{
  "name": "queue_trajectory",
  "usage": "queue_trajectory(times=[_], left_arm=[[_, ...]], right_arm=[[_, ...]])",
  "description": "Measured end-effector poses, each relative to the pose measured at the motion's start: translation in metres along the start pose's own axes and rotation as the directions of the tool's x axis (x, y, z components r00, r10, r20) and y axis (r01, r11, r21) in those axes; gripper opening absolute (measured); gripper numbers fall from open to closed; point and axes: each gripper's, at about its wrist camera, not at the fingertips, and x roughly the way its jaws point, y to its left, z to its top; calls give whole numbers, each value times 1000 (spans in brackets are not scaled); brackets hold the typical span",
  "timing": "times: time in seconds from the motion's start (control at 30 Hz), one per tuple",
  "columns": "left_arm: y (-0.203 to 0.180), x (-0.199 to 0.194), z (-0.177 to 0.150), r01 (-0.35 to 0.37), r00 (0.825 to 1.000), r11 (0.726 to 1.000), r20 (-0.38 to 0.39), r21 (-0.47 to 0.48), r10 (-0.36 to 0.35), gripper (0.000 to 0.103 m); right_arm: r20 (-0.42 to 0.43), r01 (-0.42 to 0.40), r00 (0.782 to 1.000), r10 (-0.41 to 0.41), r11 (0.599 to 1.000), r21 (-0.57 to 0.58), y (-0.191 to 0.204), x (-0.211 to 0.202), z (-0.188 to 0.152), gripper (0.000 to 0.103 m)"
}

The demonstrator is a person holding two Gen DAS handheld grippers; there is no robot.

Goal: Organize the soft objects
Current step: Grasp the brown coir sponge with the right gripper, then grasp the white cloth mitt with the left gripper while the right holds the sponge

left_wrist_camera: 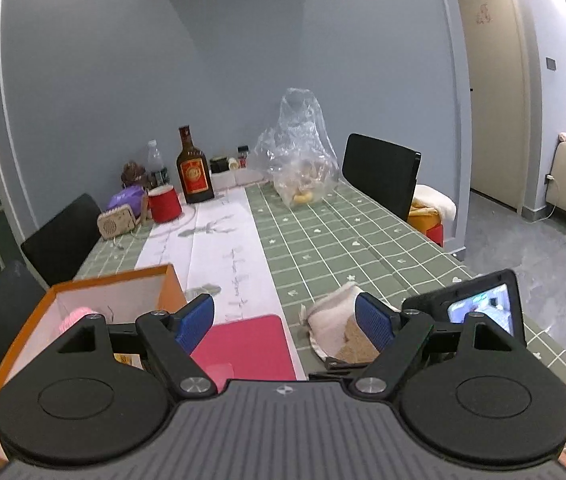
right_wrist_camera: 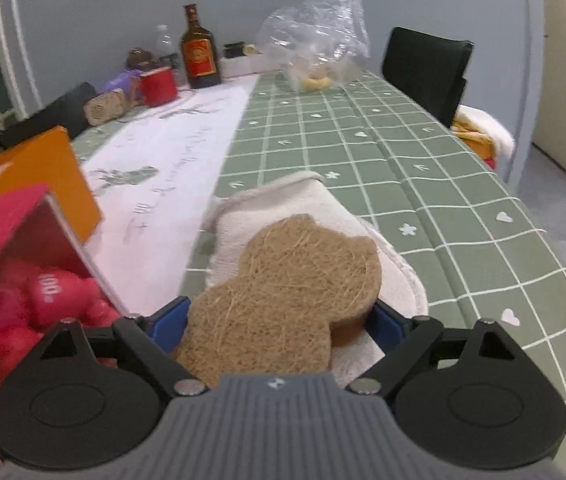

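My right gripper [right_wrist_camera: 279, 324] is shut on a brown fibre pad [right_wrist_camera: 283, 292] lying on a folded white cloth [right_wrist_camera: 323, 216]; both sit between its blue fingers. The pair also shows in the left wrist view, cloth [left_wrist_camera: 335, 320] under pad [left_wrist_camera: 357, 346]. My left gripper [left_wrist_camera: 285, 320] is open and empty, above a pink box lid [left_wrist_camera: 249, 346]. An orange box [left_wrist_camera: 83, 292] at left holds a pink knitted item [left_wrist_camera: 77, 316]. In the right wrist view a pink box [right_wrist_camera: 7, 220] holds pink plush toys [right_wrist_camera: 51, 296].
At the far end of the green checked tablecloth [left_wrist_camera: 363, 240] stand a brown bottle [left_wrist_camera: 194, 172], a red cup [left_wrist_camera: 165, 204], a clear plastic bag [left_wrist_camera: 303, 152] and small clutter. Black chairs [left_wrist_camera: 381, 172] stand on both sides. The right gripper's screen [left_wrist_camera: 479, 308] is beside my left one.
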Motion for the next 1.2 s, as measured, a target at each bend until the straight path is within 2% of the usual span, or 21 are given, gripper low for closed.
queue_trajectory(times=[0.1,0.27,0.3,0.37,0.47,0.53,0.63,0.7,0.77,0.87,0.97,1.03,1.1,1.2], left_arm=[[-1,0,2,-1,1000,1000,-6,2,1,94],[-7,1,5,-42,999,999,-11,19,43,94],[-9,3,6,-41,999,999,-18,19,42,94],[-12,7,9,-19,999,1000,-42,11,20,94],[-24,25,21,48,992,999,-117,-13,-49,94],[-34,44,33,97,977,994,-188,-50,-105,94],[-51,74,44,113,951,990,-280,-82,-132,95],[-66,93,46,84,941,996,-328,-25,-88,95],[-79,117,48,1,921,1000,-390,8,2,95],[-82,149,47,-66,889,997,-455,-35,43,95],[-77,177,39,-115,853,989,-520,-95,50,95],[-69,195,33,-90,831,983,-556,-163,-16,95],[-63,210,25,-119,811,968,-584,-221,-33,95],[-68,228,12,-146,786,979,-618,-144,26,95]], right_arm=[[0,-114,993,115,989,95,-12,-11,5,90],[95,-184,982,165,951,250,-49,-33,16,90],[119,-183,981,154,939,291,-60,-37,18,90],[160,-127,984,75,928,349,-80,-46,21,90],[206,38,972,-117,935,352,-94,-57,23,90],[208,64,966,-153,922,381,-103,-58,22,90],[200,1,974,-106,887,462,-119,-54,20,90],[203,-22,975,-90,870,492,-124,-53,18,90],[203,-5,973,-111,867,498,-124,-52,18,90],[186,47,969,-163,859,510,-131,-50,19,90],[162,93,965,-205,848,521,-139,-47,20,90],[158,151,953,-259,856,494,-140,-48,22,90],[163,167,946,-279,854,492,-142,-51,22,90],[174,128,955,-241,862,490,-143,-52,22,90]])
